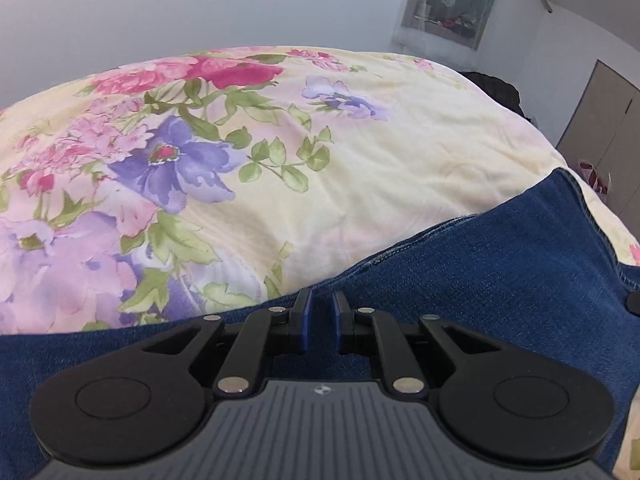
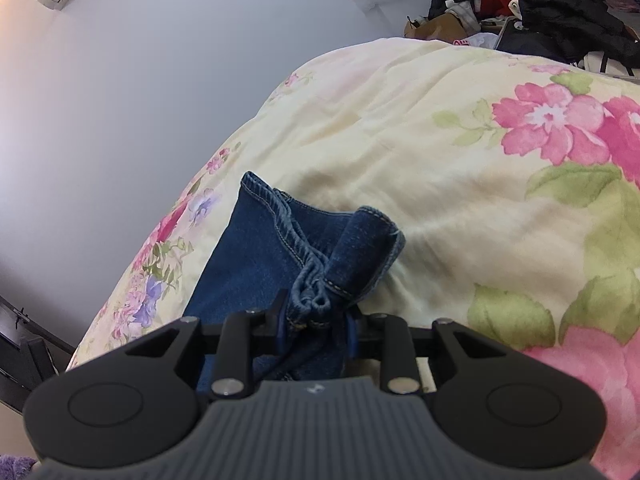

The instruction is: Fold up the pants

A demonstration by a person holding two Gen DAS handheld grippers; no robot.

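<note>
Now right gripper point(image 2: 316, 320) jaws pinch, seemingly, jeans point(image 2: 280, 248) hems.

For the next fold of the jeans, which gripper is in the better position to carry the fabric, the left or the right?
Probably the right. The right gripper is shut on a bunched hem of the jeans. The left gripper hovers over flat denim with its jaws nearly closed and no fold visible between them.

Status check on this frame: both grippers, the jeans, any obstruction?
Right gripper shut on bunched hem of jeans. Left gripper nearly shut over denim, grip unclear. Floral quilt beneath, nothing blocking.
</note>
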